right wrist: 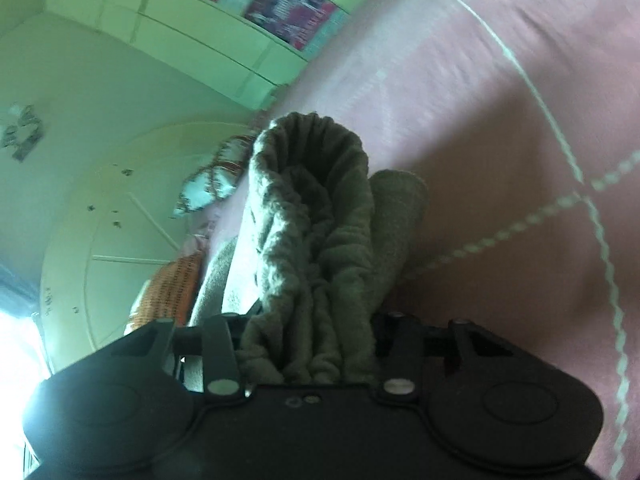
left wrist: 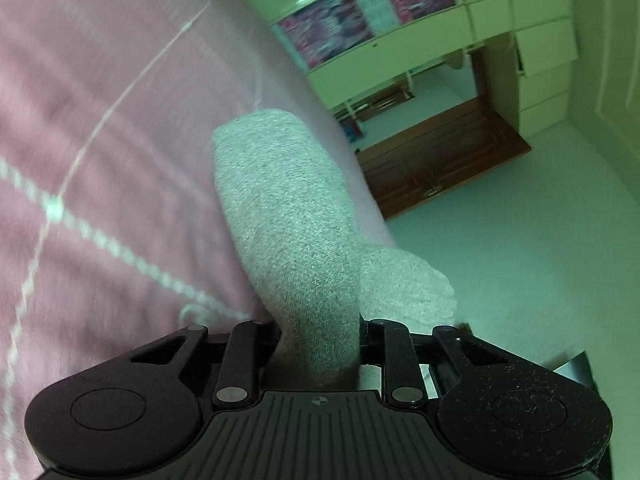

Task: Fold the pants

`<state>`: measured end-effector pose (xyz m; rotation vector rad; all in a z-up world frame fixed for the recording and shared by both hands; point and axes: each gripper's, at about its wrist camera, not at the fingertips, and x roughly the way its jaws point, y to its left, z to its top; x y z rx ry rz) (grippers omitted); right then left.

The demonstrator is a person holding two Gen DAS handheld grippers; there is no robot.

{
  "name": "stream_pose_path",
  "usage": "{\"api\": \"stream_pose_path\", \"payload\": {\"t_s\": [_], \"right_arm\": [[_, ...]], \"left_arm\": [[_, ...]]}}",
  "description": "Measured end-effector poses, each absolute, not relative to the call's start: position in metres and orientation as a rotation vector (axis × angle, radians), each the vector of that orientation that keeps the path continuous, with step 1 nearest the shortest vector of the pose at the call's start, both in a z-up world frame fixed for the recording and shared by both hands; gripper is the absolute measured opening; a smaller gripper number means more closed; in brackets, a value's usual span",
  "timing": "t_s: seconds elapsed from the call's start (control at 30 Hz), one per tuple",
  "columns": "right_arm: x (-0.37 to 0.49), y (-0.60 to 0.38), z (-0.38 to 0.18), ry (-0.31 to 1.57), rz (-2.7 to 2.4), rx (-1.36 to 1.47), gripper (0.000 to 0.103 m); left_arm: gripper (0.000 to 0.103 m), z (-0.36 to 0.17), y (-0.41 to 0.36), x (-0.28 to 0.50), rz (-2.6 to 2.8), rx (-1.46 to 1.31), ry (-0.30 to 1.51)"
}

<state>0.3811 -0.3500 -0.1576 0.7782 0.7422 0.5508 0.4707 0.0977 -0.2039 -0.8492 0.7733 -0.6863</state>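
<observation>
The grey knit pants [left wrist: 288,216] hang from my left gripper [left wrist: 320,344], which is shut on a fold of the fabric above the pink bedspread [left wrist: 100,140]. The fingers are hidden by the cloth. In the right wrist view my right gripper [right wrist: 308,344] is shut on a bunched, gathered part of the same pants [right wrist: 312,216], with the ribbed opening lifted toward the camera. The pants are held off the bedspread [right wrist: 500,120] at both ends.
The pink bedspread has white stitched lines. Past the bed's edge are a pale floor [left wrist: 520,240], a dark wooden door panel [left wrist: 440,160], and white cabinets with patterned panels [left wrist: 360,20]. Pillows [right wrist: 208,184] lie at the bed's far side.
</observation>
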Motion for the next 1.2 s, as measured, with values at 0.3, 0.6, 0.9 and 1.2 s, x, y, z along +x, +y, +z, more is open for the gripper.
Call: {"api": "stream_pose_path", "payload": {"t_s": [0.3, 0.6, 0.9, 1.2], "right_arm": [[0.478, -0.314, -0.097, 0.7, 0.69, 0.694, 0.035], [0.557, -0.277, -0.166, 0.793, 0.412, 0.482, 0.068], [0.507, -0.265, -0.113, 0.521, 0.282, 0.241, 0.068], [0.576, -0.163, -0.131, 0.586, 0.184, -0.284, 0.071]], "left_arm": [[0.025, -0.16, 0.139, 0.532, -0.608, -0.828, 0.671], [0.047, -0.207, 0.158, 0.582, -0.272, -0.711, 0.759], [0.064, -0.151, 0.156, 0.581, 0.013, -0.353, 0.612], [0.083, -0.187, 0.155, 0.599, 0.062, -0.342, 0.634]]}}
